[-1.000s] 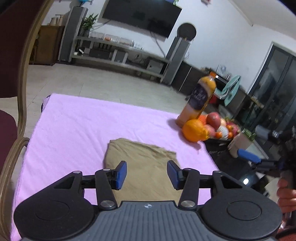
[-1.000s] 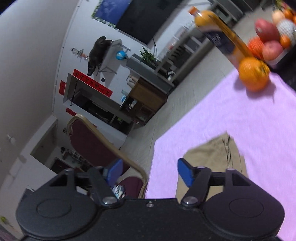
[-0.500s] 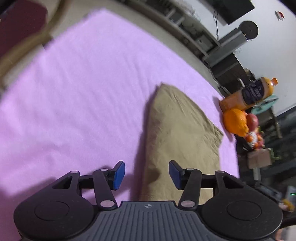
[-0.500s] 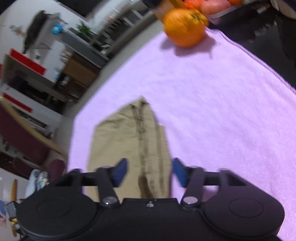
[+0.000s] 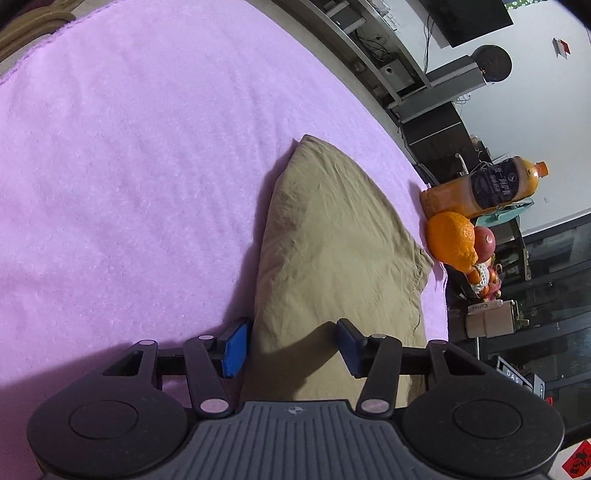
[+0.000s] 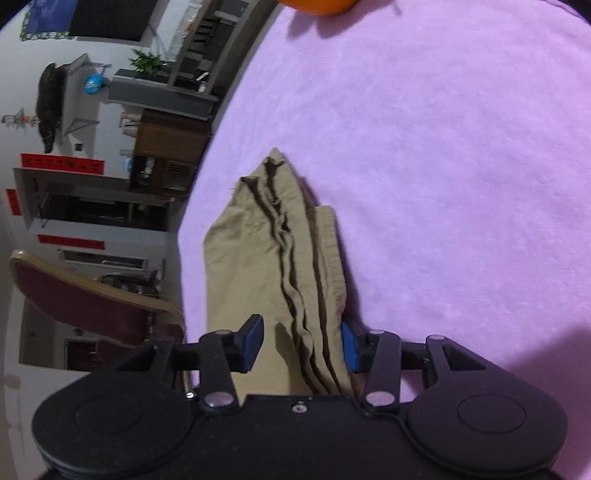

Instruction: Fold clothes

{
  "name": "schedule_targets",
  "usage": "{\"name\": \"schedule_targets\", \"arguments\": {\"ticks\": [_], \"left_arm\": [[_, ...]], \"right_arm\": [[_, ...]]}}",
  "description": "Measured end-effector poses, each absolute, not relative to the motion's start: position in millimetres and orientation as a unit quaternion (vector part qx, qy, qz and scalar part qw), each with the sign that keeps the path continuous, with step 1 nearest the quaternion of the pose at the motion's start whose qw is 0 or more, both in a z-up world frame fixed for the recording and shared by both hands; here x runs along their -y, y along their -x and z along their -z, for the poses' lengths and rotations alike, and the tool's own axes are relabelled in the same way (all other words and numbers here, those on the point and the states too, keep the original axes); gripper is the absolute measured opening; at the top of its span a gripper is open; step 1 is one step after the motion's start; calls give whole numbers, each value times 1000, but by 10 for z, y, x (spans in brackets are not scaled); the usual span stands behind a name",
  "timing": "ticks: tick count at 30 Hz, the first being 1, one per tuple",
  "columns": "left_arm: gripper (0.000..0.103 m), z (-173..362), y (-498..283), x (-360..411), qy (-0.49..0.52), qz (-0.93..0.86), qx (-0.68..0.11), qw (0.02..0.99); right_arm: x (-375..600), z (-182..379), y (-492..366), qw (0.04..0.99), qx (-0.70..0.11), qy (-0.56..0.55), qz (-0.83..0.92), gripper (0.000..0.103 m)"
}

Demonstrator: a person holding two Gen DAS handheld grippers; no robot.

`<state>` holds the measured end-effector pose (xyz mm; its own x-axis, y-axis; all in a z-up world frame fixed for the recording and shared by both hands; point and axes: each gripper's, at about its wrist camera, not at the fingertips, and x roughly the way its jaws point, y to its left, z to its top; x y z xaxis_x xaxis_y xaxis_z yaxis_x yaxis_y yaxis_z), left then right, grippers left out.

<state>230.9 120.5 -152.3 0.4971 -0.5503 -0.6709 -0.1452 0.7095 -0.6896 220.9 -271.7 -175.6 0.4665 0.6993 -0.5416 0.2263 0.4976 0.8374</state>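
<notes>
A: Two grippers, both low over the khaki garment on the pink cloth. Left view first. Left gripper has its jaws spread wide, blue pads either side of the garment's near left edge; left pad sits over the cloth just beside the fabric, right pad over the fabric. Nothing pinched.

B: Surface from that side?

A: Smooth, lightly creased, one plain folded slab tapering to a far corner. Right of it, near the cloth's edge: an orange, a juice bottle lying behind it, more fruit beyond.

B: Right view?

A: Right gripper, fingers equally wide apart, holding nothing. It shows what the left view hides: stacked layer edges running near to far along the garment, dark creases between them. Right pad is just beside the outermost layer; contact unclear. A red chair stands off the cloth at left. The orange is barely visible at the top edge; the bottle is outside this view.
</notes>
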Motion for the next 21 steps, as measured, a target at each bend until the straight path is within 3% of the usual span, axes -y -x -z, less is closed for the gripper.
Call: {"name": "schedule_targets", "arguments": {"ticks": [4,6,8,9,10,12,15,21], "left_arm": [[50,1480,-2308,-1094,333,120,-483,801],[51,1422,-2284,-970,299,117,-477,818],[44,1353,-2248,-846,263,114,-469,835],[38,1295,-2223,-775,241,117,-463,845],[34,1236,-2197,-704,219,119,-456,854],[29,1113,-2129,-558,171,123,-439,873],[25,939,-1993,-404,132,124,-417,891],[23,564,-1690,-219,127,130,-386,904]], "right_arm": [[2511,1659,-2236,754,-483,-414,-164,60],[2382,1576,-2220,779,-481,-371,-151,60],[2267,1499,-2193,802,-483,-327,-128,48],[2220,1466,-2175,812,-486,-303,-109,32],[2163,1426,-2155,824,-487,-273,-98,24],[1970,1308,-2084,855,-474,-186,-95,15],[1714,1180,-1930,886,-445,-91,-96,11],[2073,768,-1674,880,-409,-188,-152,10]]}}
